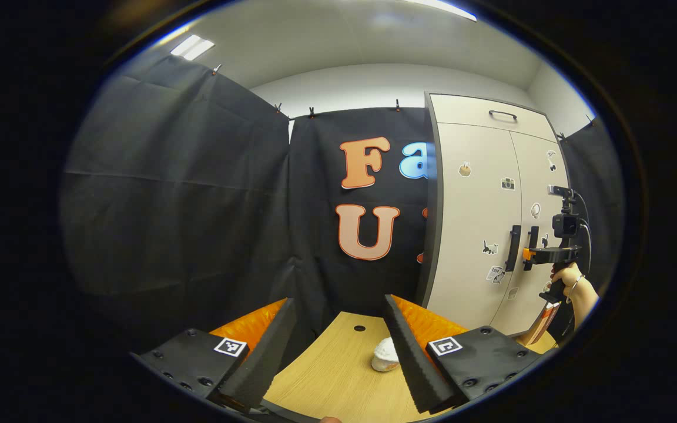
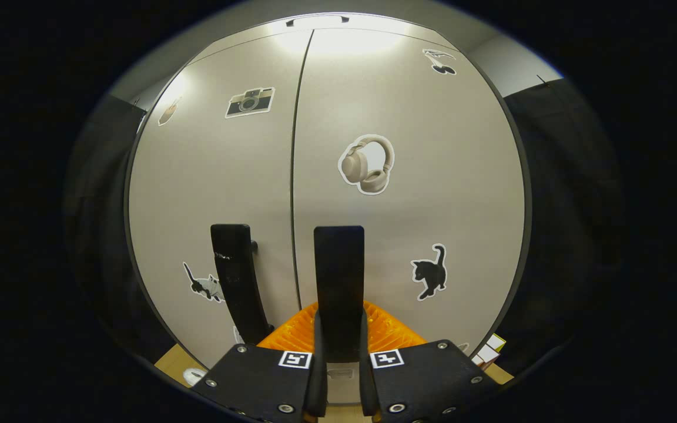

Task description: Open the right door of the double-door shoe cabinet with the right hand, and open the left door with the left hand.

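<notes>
The beige shoe cabinet (image 1: pixel 473 194) stands at the right of the left gripper view, both doors closed. In the right gripper view the right door (image 2: pixel 421 176) and left door (image 2: pixel 215 188) are close, meeting at a thin seam. My right gripper (image 2: pixel 339 320) is shut on the right door's black vertical handle (image 2: pixel 338 264), one finger on each side of it. The left door's handle (image 2: pixel 235 282) stands free beside it. In the left gripper view a hand holds the right gripper (image 1: pixel 529 254) at the handles (image 1: pixel 513 248). My left gripper (image 1: pixel 338 346) is open over the table, well left of the cabinet.
A wooden table (image 1: pixel 338 382) lies under the left gripper, with a small white lump (image 1: pixel 384 354) between the fingers and a round hole (image 1: pixel 359 328) farther back. Black cloth walls close the left and rear. Small boxes (image 2: pixel 491 346) sit at the cabinet's lower right.
</notes>
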Tool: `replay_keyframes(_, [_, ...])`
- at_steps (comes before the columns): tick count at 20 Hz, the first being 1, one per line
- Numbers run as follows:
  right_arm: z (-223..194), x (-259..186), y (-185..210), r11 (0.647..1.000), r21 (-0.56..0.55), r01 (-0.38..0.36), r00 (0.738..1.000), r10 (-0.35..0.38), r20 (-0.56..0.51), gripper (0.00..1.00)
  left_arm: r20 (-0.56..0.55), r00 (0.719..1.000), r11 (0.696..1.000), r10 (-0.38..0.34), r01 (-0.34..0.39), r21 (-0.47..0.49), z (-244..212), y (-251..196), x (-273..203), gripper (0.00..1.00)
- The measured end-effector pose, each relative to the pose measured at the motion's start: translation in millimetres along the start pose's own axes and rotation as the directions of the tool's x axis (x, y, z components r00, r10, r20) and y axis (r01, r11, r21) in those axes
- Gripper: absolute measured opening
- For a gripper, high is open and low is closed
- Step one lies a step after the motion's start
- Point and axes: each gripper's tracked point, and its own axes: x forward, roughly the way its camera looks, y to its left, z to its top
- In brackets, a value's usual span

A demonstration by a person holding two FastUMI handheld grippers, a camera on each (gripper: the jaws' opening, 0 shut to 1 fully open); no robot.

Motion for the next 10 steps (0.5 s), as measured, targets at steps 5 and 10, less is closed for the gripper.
replay_keyframes(5, [1, -16, -2, 1.000, 0.004, -0.011, 1.000, 0.012, -0.006, 0.10, 0.027, 1.000, 1.000, 0.004, -0.004, -0.005, 10, 5, -18, 0.96])
replay_keyframes(10, [3, -33, -8, 1.000, 0.001, -0.019, 1.000, 0.019, -0.007, 0.05, 0.042, 0.999, 1.000, -0.006, 0.006, -0.017, 18, 3, -36, 0.98])
